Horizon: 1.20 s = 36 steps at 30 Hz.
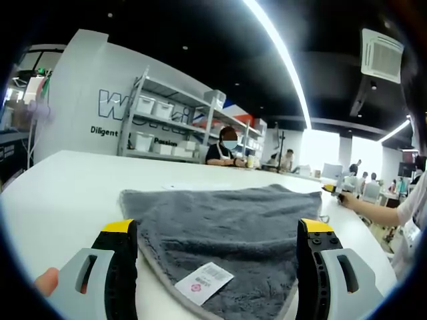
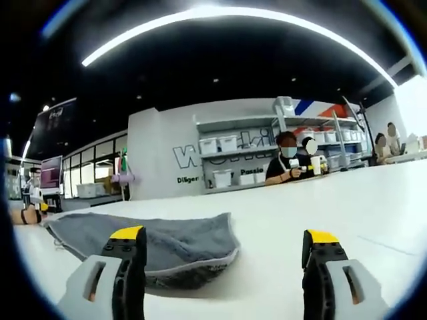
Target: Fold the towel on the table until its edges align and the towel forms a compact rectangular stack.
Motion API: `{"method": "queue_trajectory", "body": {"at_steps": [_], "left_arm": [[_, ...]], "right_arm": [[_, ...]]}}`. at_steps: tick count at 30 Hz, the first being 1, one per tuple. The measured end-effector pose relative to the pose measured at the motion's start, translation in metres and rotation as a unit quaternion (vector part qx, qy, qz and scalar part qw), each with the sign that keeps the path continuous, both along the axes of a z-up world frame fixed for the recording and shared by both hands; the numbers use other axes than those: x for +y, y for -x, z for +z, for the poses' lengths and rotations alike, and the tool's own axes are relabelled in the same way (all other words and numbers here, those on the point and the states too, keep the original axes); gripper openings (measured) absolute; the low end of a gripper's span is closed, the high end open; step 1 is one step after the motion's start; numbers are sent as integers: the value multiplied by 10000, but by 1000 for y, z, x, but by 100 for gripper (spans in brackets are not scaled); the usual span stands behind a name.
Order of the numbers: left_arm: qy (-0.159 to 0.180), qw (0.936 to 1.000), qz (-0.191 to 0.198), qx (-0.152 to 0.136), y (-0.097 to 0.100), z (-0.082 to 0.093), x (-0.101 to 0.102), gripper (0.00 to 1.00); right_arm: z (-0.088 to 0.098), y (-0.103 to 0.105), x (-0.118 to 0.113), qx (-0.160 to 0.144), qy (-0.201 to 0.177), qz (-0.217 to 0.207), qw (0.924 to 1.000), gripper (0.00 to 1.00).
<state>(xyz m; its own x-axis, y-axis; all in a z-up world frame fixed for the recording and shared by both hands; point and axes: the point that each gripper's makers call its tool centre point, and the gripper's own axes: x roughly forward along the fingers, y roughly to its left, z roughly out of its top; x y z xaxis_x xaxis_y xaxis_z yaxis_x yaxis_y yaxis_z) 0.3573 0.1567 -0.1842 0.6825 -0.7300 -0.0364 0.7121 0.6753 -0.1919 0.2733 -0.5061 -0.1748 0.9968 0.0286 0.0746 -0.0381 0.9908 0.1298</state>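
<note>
Left tool (image 1: 217,250) hovers spread wide over the grey towel (image 1: 233,223), pinching nothing. Right tool (image 2: 225,263) is spread too, empty, with the towel (image 2: 143,243) just beyond its left jaw. Soft and fleecy, the towel lies rumpled on the smooth white bench (image 1: 67,187); a white label (image 1: 203,283) sits at its near hem, print unreadable.

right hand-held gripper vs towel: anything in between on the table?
Nothing. In the right gripper view, bare white table separates the open right hand-held gripper from the grey towel, which lies ahead toward its left jaw.
</note>
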Motion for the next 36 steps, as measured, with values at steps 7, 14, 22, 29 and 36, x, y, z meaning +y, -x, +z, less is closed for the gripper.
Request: {"method": "queue_trajectory", "body": {"at_steps": [7,14,22,29,36], "left_arm": [[0,10000,4,-3,0,0,0,98],[0,10000,2,-2,0,0,1,98],[-5,10000,5,-3,-1,1,1,98],[-9,10000,2,-6,-2,1,3,98],[-15,10000,5,-7,-1,1,2,98]], "right_arm": [[-4,-2,1,126,99,32,9999,98],[-10,-6,4,332,231,49,9992,95],[-19,-9,10,588,411,145,9973,92],[-26,-11,14,799,540,210,9951,88],[-32,-11,19,942,611,302,9932,83]]}}
